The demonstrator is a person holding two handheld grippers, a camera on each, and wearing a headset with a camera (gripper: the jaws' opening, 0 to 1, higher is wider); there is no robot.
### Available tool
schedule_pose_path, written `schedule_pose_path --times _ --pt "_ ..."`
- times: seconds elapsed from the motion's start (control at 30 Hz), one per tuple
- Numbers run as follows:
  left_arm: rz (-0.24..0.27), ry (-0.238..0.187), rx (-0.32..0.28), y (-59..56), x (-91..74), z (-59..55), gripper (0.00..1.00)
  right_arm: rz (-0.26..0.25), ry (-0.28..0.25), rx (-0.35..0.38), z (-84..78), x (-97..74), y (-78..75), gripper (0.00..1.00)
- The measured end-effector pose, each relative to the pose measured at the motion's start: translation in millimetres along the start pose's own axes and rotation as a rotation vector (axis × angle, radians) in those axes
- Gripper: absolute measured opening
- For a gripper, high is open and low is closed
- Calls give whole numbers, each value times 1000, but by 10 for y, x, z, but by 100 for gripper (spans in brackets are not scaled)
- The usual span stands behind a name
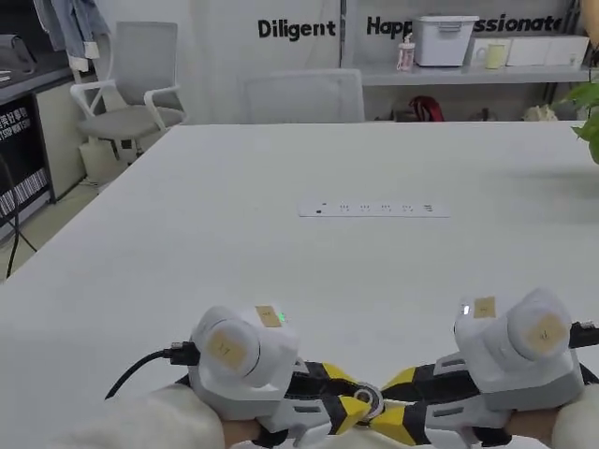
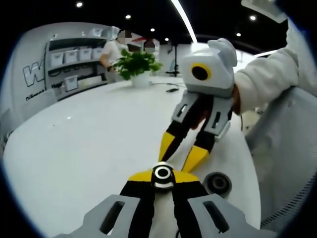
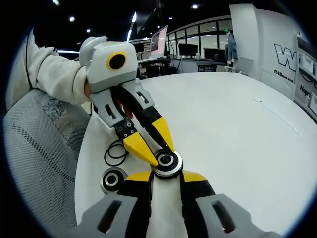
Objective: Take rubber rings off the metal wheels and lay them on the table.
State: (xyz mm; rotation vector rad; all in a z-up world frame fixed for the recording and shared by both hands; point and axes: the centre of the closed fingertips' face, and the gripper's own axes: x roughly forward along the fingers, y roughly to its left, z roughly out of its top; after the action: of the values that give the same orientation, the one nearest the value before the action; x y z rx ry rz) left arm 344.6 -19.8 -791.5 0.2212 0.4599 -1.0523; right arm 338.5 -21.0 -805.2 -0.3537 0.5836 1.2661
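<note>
Left gripper (image 3: 161,153): it reaches in from the person's left. Its yellow-tipped jaws are drawn close together and pinch the rim of the metal wheel (image 2: 162,175).
Held wheel, place: it sits at the near edge of the white table (image 1: 281,187), right between the two sets of jaw tips, which meet nose to nose over it.
Held wheel, facing: it lies flat with its round face and centre hole turned upward. Being round, it has no long axis.
Right gripper (image 2: 175,165): it comes in from the person's right. Its jaws are a little apart, with one tip at either side of the same wheel. I cannot tell whether they grip it.
Second wheel (image 3: 113,180): it lies flat on the table just beside the jaws, toward the person, and has a dark ring around it.
Loose rubber rings (image 3: 116,151): thin black loops lie flat on the table, touching each other, next to the second wheel.
</note>
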Motion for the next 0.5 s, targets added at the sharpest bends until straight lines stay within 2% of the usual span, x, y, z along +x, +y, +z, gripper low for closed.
schedule_pose_path --times 0.23,0.5 --pt "4 -3 2 -10 -4 1 14 7 10 9 -12 -15 6 16" --pt "11 -4 5 -18 -6 1 14 16 11 53 -28 -34 10 14"
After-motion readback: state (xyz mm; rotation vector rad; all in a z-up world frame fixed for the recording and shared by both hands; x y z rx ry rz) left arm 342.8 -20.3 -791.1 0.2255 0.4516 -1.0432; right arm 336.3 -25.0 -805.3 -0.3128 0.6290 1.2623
